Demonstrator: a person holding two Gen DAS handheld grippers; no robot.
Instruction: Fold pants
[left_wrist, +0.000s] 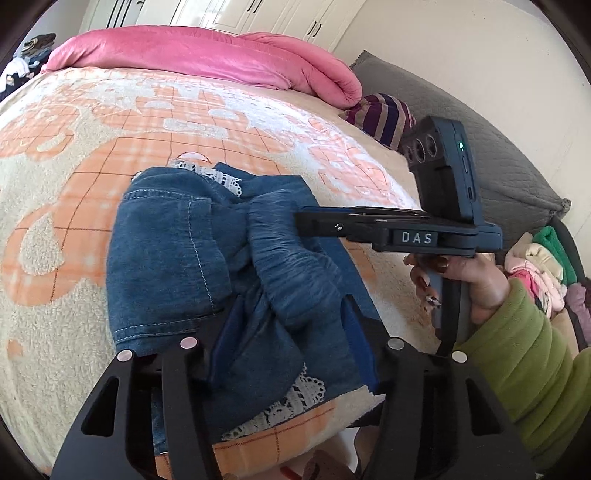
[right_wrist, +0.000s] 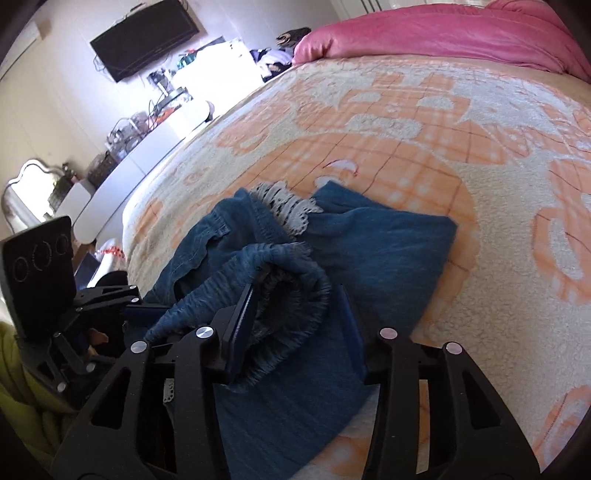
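The small blue denim pants with white lace trim lay bunched near the front edge of the bed, on the cream-and-orange fleece blanket, partly doubled over with the gathered elastic waistband heaped on top and lace hems showing at both ends. The cloth looked soft, light and limp: judged from its sag and wrinkles, it would drape and slump rather than hold a crease, though the seams and waistband seemed thicker and likelier to give a firm bite. The ruched waistband or a stitched hem corner seemed the best place to take hold; the lace looked delicate and liable to snag.

The left gripper stood wide open, its blue-padded fingers straddling a raised ridge of denim without pinching it. The right gripper was also well open; its left finger was tucked inside the waistband opening, the other outside over flat cloth, so nothing was clamped. In the left wrist view the right gripper's fingers looked close together, but that side-on angle could not settle it.

Beyond, a pink quilted duvet lay rolled at the head of the bed, beside a striped cushion.
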